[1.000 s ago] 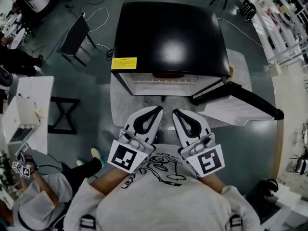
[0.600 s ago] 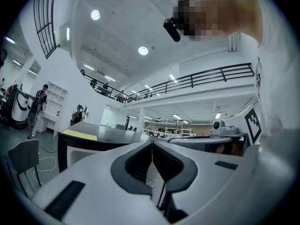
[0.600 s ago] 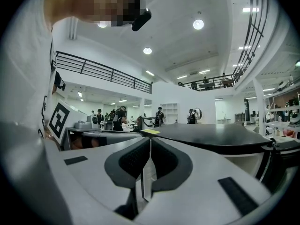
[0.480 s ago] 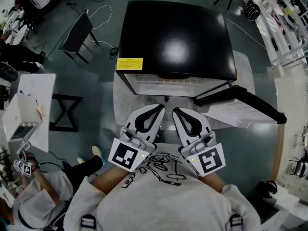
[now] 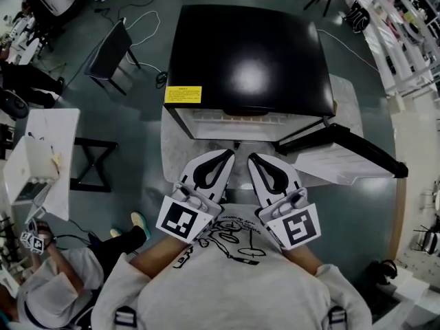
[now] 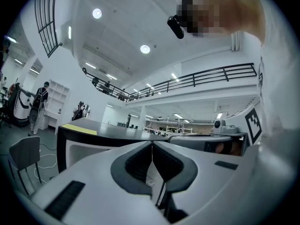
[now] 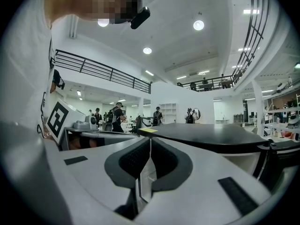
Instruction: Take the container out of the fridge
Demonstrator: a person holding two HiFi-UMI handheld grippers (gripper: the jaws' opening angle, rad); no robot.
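A small black-topped fridge [image 5: 247, 60] stands in front of me, its door [image 5: 344, 157] swung open to the right. From above only the white top rim of its interior [image 5: 240, 119] shows; the container is hidden. My left gripper [image 5: 230, 152] and right gripper [image 5: 250, 157] are held side by side close to my chest, just short of the fridge opening, both shut with nothing between the jaws. In the left gripper view the left gripper [image 6: 152, 144] points at the fridge top [image 6: 108, 130]. In the right gripper view the right gripper [image 7: 150, 142] does the same toward the black top [image 7: 211, 135].
A dark chair [image 5: 110, 50] stands left of the fridge. A white table with a laptop [image 5: 31, 167] and a seated person [image 5: 48, 287] are at the lower left. Benches with clutter [image 5: 405, 33] line the right side. Cables [image 5: 148, 19] lie on the floor.
The view has shifted slightly; the fridge sits a little higher and further right in frame. Both grippers stay shut, almost in the same place.
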